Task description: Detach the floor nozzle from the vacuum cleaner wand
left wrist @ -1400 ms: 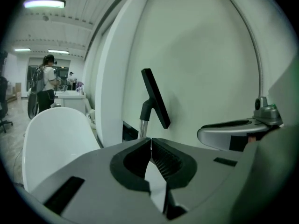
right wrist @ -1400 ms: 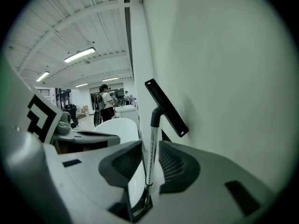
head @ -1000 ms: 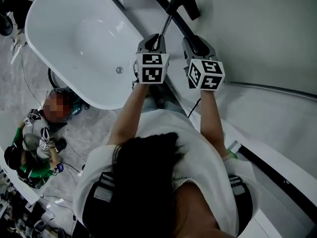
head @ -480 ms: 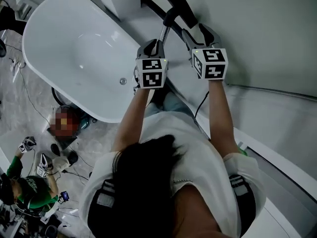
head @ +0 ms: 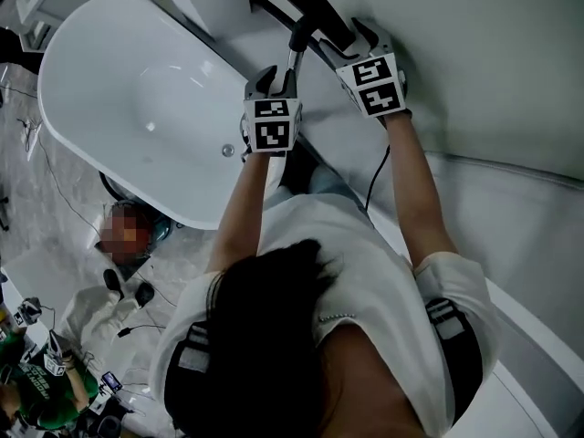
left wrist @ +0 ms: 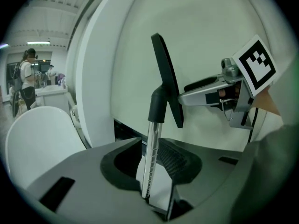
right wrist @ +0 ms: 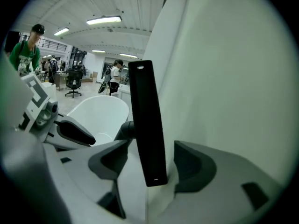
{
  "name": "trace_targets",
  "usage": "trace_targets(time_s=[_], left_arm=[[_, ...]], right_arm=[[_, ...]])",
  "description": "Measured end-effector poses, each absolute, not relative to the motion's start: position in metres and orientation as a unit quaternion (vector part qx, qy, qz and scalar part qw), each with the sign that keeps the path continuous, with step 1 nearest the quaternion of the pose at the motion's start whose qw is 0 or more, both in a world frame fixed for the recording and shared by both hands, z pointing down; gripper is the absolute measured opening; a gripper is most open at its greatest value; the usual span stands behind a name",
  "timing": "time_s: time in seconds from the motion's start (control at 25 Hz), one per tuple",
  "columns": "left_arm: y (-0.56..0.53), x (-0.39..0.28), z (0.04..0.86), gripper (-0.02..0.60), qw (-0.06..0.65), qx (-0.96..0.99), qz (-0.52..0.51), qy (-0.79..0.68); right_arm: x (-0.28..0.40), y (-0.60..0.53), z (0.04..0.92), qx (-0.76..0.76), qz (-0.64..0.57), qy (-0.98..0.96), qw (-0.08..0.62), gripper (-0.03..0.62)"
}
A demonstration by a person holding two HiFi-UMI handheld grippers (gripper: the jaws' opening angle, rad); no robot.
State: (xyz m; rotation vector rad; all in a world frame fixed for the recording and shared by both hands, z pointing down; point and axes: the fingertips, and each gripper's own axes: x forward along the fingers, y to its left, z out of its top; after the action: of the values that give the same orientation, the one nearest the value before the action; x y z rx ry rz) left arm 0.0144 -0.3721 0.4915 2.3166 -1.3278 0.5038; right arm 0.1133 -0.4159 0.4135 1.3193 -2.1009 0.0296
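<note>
The floor nozzle [right wrist: 147,125] was still joined to the vacuum cleaner wand [left wrist: 152,157], so the separation itself looked wholly undone. Nearest the person, the left gripper [head: 276,79] sat around the chrome wand just below the black collar [left wrist: 157,104]. Its jaws had just been opening to a narrow gap, with the tube between them and no longer pinched. Just beyond, the right gripper [head: 370,33] straddled one end of the flat black nozzle. Its jaws had just been opening too and stood wide, clear of the nozzle on both sides. Neither tool gripped anything, so a fresh hold and a pull or twist at the collar seemed to remain. The nozzle stood raised on edge near the white wall, beside the white bathtub [head: 82,108].

No release catch showed on the collar. The wand's lower run and the vacuum body were hidden under the grippers and the person. Whether the joint had loosened could not be told.
</note>
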Motion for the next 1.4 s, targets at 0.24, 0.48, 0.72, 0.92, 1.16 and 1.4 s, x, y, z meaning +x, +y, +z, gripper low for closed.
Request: trace_targets(time_s=[0.24, 0.48, 0.72, 0.92, 1.16, 1.4], left_arm=[[-0.38, 0.021, 0.505, 0.112, 0.213, 0.826, 0.203, -0.482], [-0.391, 0.02, 0.506, 0.117, 0.215, 0.821, 0.204, -0.488], [-0.395, 0.023, 0.513, 0.12, 0.222, 0.821, 0.207, -0.483], [-0.393, 0.025, 0.525, 0.121, 0.229, 0.82, 0.212, -0.479], [-0.393, 0.03, 0.524, 0.121, 0.241, 0.821, 0.203, -0.477], [-0.394, 0.029, 0.53, 0.121, 0.245, 0.821, 0.201, -0.475]], right_arm=[[0.11, -0.435, 0.427, 0.464, -0.029, -0.803, 0.374, 0.313], [0.107, -0.451, 0.442, 0.443, -0.052, -0.797, 0.408, 0.311], [0.103, -0.463, 0.455, 0.432, -0.053, -0.799, 0.415, 0.311], [0.1, -0.471, 0.466, 0.421, -0.053, -0.805, 0.415, 0.311], [0.095, -0.475, 0.471, 0.405, -0.057, -0.809, 0.423, 0.31], [0.09, -0.48, 0.477, 0.401, -0.058, -0.815, 0.414, 0.215]])
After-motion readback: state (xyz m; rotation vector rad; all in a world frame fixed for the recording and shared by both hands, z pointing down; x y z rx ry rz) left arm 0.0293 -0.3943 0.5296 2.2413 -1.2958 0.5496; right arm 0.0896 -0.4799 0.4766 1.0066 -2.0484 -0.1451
